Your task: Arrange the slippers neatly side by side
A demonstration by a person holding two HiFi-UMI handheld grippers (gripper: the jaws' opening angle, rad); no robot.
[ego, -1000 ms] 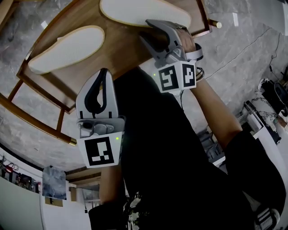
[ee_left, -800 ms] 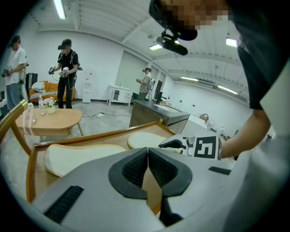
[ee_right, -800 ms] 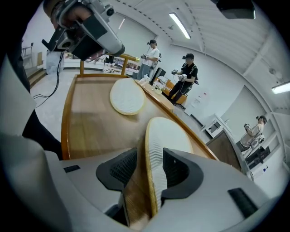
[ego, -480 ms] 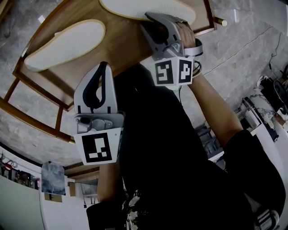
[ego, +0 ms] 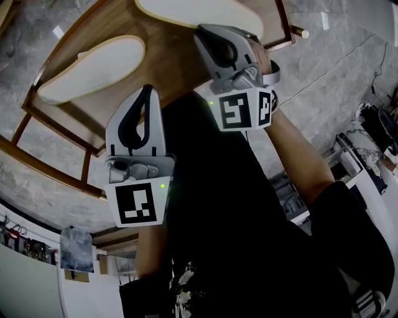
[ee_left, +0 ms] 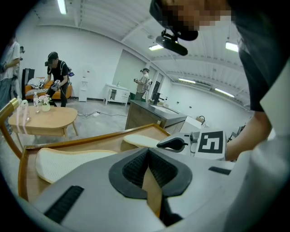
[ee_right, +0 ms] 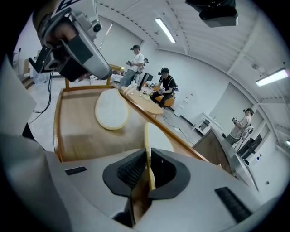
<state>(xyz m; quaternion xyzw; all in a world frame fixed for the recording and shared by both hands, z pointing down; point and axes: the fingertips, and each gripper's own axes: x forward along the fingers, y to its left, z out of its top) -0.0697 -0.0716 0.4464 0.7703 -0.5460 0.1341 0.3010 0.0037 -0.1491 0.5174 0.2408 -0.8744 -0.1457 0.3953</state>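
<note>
Two white slippers lie sole-up on a wooden table (ego: 171, 62) with a raised rim. The left slipper (ego: 87, 68) rests apart from both grippers. My right gripper (ego: 210, 34) is at the near edge of the right slipper (ego: 199, 13). In the right gripper view its jaws (ee_right: 147, 156) are closing and the pads pinch the thin edge of that slipper (ee_right: 156, 136); the other slipper (ee_right: 112, 110) lies farther along the table. My left gripper (ego: 147, 93) hovers at the table's near edge, shut, with nothing between its pads (ee_left: 148, 154).
The table stands on a grey stone floor (ego: 329, 68). Beyond it are a small round wooden table (ee_left: 43, 120), a dark counter (ee_left: 152, 113) and several people standing in the room. My dark clothing fills the lower head view.
The right gripper's jaws have come together on the near edge of the right slipper. The left gripper stays shut and in about the same place.
</note>
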